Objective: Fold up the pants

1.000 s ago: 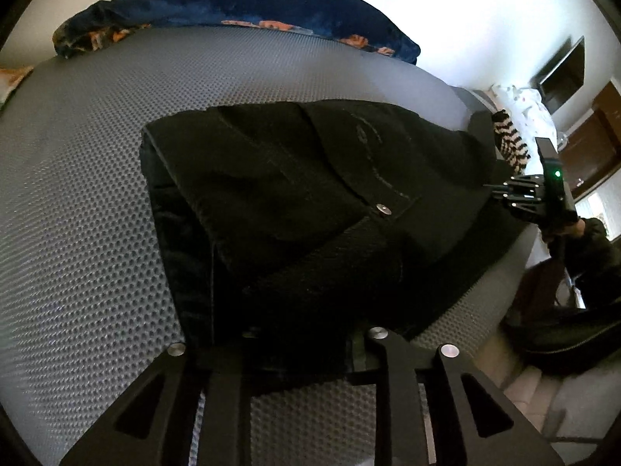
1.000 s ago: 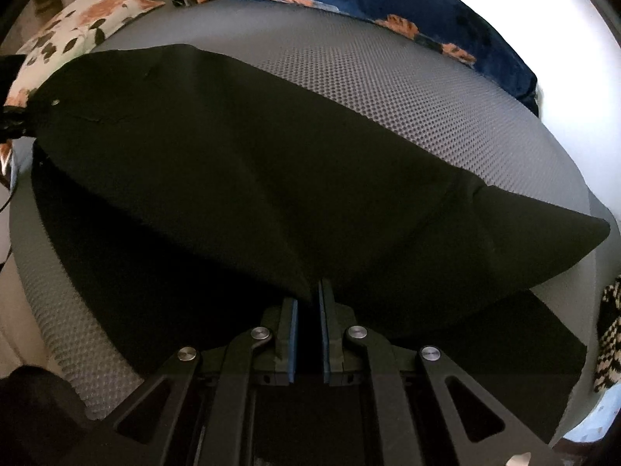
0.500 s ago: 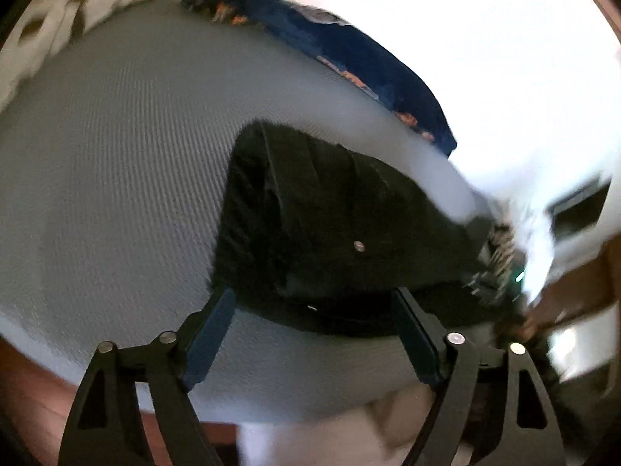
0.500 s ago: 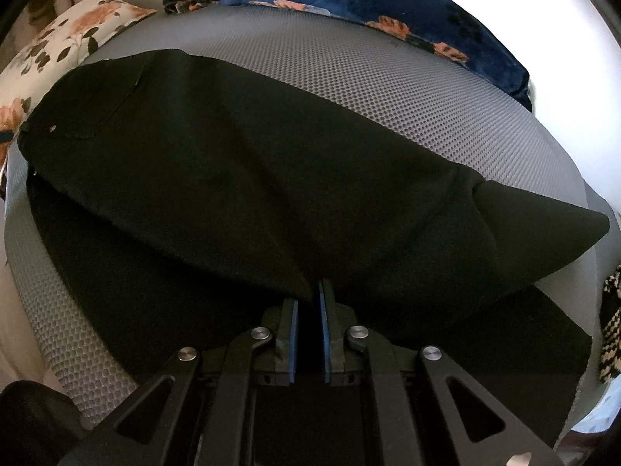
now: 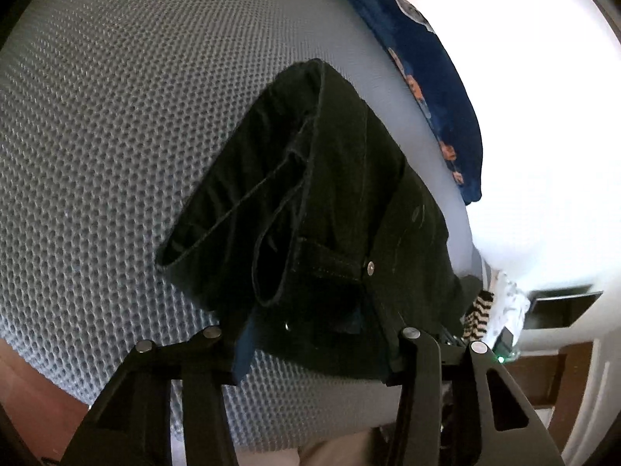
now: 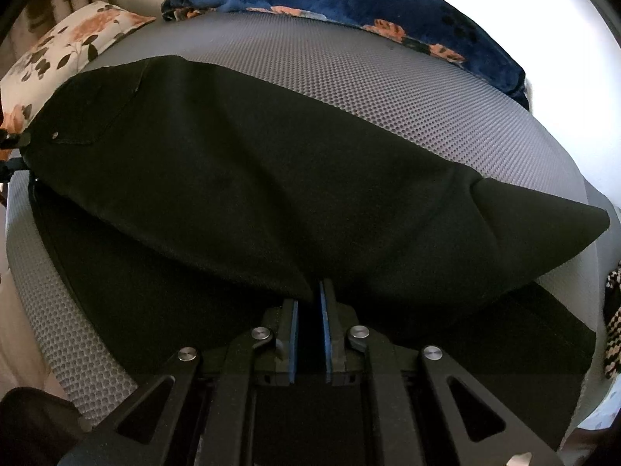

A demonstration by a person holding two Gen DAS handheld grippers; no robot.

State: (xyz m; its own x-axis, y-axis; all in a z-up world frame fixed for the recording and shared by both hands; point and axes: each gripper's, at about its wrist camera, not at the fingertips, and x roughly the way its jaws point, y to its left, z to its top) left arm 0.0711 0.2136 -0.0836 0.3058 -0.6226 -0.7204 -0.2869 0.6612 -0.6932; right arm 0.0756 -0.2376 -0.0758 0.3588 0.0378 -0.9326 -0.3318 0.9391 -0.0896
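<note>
My right gripper point(image 6: 309, 303) sits low and level, its blue pads pinched on a raised fold of the black pants point(image 6: 248, 194). My left gripper point(image 5: 322, 334) tilts, fingers spread around the waistband on the grey mesh mattress point(image 5: 97, 116).

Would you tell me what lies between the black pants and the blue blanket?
Only bare grey mesh mattress between pants and blanket, in the right wrist view.
</note>
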